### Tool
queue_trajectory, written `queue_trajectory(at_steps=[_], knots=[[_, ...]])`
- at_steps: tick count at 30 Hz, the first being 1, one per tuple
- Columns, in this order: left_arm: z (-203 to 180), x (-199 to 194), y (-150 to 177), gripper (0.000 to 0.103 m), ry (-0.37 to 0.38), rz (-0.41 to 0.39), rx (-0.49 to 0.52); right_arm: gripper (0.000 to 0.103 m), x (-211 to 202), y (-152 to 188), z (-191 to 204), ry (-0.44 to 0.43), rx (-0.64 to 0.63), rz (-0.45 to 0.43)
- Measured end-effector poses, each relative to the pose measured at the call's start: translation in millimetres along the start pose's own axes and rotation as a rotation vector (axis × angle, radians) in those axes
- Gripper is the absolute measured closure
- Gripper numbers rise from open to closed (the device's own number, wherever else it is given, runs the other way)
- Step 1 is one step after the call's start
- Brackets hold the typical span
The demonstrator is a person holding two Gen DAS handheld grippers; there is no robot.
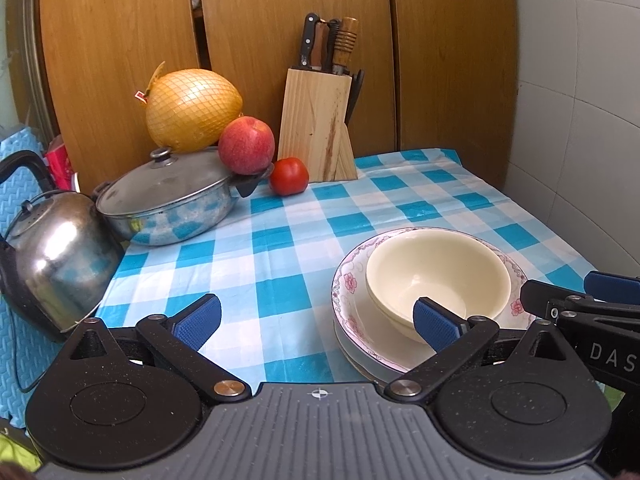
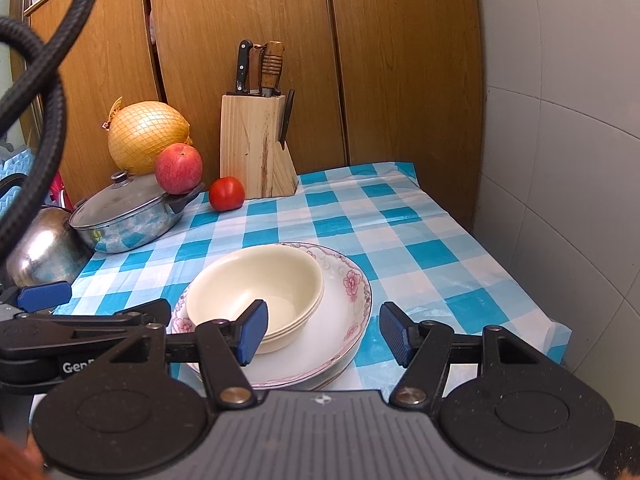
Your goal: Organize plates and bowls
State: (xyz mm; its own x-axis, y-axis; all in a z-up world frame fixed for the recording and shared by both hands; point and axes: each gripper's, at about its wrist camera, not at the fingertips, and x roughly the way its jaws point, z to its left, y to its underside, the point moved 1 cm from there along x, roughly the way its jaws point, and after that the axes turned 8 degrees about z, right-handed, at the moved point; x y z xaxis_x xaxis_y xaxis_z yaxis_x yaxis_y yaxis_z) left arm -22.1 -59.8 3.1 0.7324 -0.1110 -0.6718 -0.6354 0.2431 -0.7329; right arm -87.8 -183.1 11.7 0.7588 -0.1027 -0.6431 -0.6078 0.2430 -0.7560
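Observation:
A nest of cream bowls (image 1: 436, 276) (image 2: 256, 284) sits inside a pink-flowered plate (image 1: 348, 280) (image 2: 352, 284), which tops a short pile of plates near the table's front edge. My left gripper (image 1: 318, 324) (image 2: 100, 302) is open wide just left of the pile. Its right pad (image 1: 436, 328) overlaps the bowls' near rim in the left wrist view, and only tablecloth lies between the fingers. My right gripper (image 2: 323, 334) (image 1: 572, 288) hovers open at the pile's near right side. The plate's rim shows between its fingers, untouched.
A blue-checked tablecloth (image 1: 280, 280) covers the table. At the back left stand a kettle (image 1: 56, 256), a lidded pot (image 1: 168, 200), an apple (image 1: 246, 146), a netted pomelo (image 1: 192, 110), a tomato (image 1: 289, 176) and a knife block (image 1: 316, 128). A tiled wall (image 2: 560, 160) bounds the right.

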Motion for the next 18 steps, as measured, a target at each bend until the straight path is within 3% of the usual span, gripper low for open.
queue_trajectory(at_steps=[18], knots=[[0.7,1.9,-0.7,0.000,-0.003,0.026,0.010,0.045,-1.2,0.2,-0.9,-0.002,0.005,-0.010]])
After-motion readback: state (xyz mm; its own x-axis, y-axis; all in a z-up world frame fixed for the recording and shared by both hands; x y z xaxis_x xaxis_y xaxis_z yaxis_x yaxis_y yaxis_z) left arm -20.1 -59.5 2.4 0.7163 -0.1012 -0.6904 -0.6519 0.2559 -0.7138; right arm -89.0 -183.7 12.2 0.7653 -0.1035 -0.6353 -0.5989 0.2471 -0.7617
